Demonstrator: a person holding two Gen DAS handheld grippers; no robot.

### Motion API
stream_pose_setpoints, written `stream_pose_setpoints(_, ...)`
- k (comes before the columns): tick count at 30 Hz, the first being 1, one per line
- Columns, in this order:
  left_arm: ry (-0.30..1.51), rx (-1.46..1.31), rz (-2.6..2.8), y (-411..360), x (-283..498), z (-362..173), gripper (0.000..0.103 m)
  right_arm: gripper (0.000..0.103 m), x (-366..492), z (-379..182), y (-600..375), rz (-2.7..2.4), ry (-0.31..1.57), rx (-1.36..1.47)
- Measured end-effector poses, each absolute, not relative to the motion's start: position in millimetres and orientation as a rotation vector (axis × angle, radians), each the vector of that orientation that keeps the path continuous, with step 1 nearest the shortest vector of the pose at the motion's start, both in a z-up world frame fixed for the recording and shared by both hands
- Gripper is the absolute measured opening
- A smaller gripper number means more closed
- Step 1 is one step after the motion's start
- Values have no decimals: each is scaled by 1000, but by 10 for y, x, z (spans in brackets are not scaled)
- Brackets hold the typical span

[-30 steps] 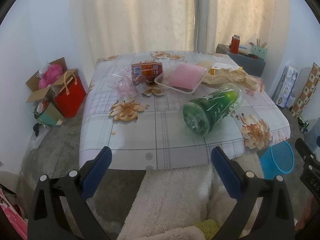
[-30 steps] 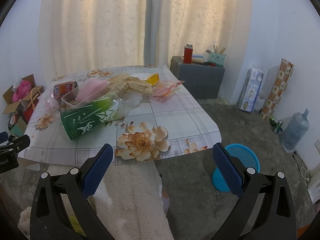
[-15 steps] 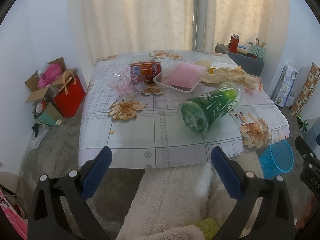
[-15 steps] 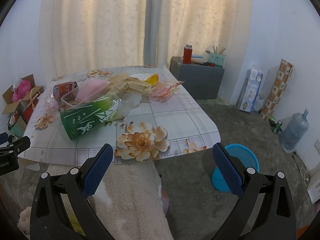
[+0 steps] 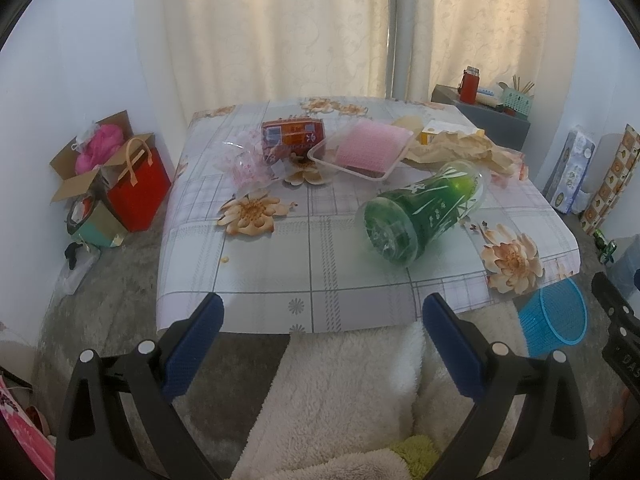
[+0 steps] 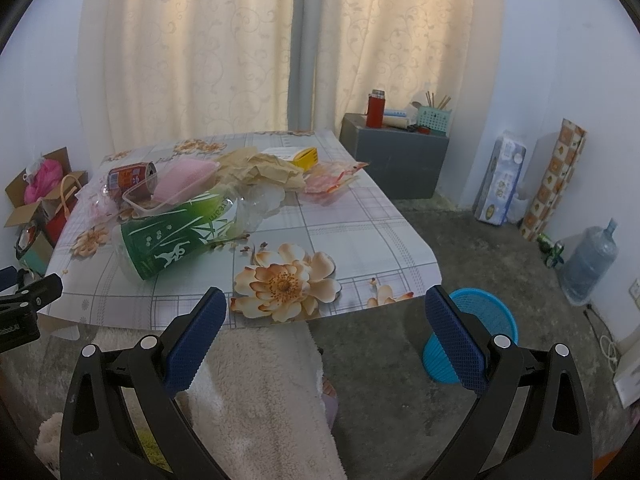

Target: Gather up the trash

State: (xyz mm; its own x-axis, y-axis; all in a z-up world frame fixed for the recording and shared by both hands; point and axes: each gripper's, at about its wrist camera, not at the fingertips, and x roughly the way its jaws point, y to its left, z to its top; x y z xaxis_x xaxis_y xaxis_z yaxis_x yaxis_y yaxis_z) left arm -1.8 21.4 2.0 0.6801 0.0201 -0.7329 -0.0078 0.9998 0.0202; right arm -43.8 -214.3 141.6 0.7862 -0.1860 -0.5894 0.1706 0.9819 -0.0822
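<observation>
Trash lies on a low table (image 5: 280, 280) with a flowered cloth: a green plastic cup (image 5: 424, 208) (image 6: 180, 232) on its side, a red can (image 5: 292, 138) (image 6: 130, 176), a clear tray with a pink pad (image 5: 364, 150) (image 6: 176, 184), crumpled brown paper (image 5: 460, 148) (image 6: 260, 168), a yellow box (image 6: 304, 156) and clear wrappers (image 5: 244, 164). A blue mesh bin (image 5: 554, 316) (image 6: 476, 332) stands on the floor by the table's right corner. My left gripper (image 5: 320, 344) and right gripper (image 6: 324, 340) are both open and empty, held short of the table's near edge.
A red bag (image 5: 140, 188) and cardboard boxes (image 5: 80, 172) stand on the floor at the left. A grey cabinet (image 6: 396, 160) with a red flask stands behind the table. A water jug (image 6: 588, 264) and packages line the right wall. A white fleece lap (image 6: 260, 400) lies below.
The left wrist view has shifted slightly, so the table appears a little nearer and lower. The right gripper has barely moved. Both stay open.
</observation>
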Motion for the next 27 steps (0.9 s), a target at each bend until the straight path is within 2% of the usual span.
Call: stream_pose_setpoints(27,856,14,33,267,108,-69,97,95,-385,1369,-2100,-177,656,-22)
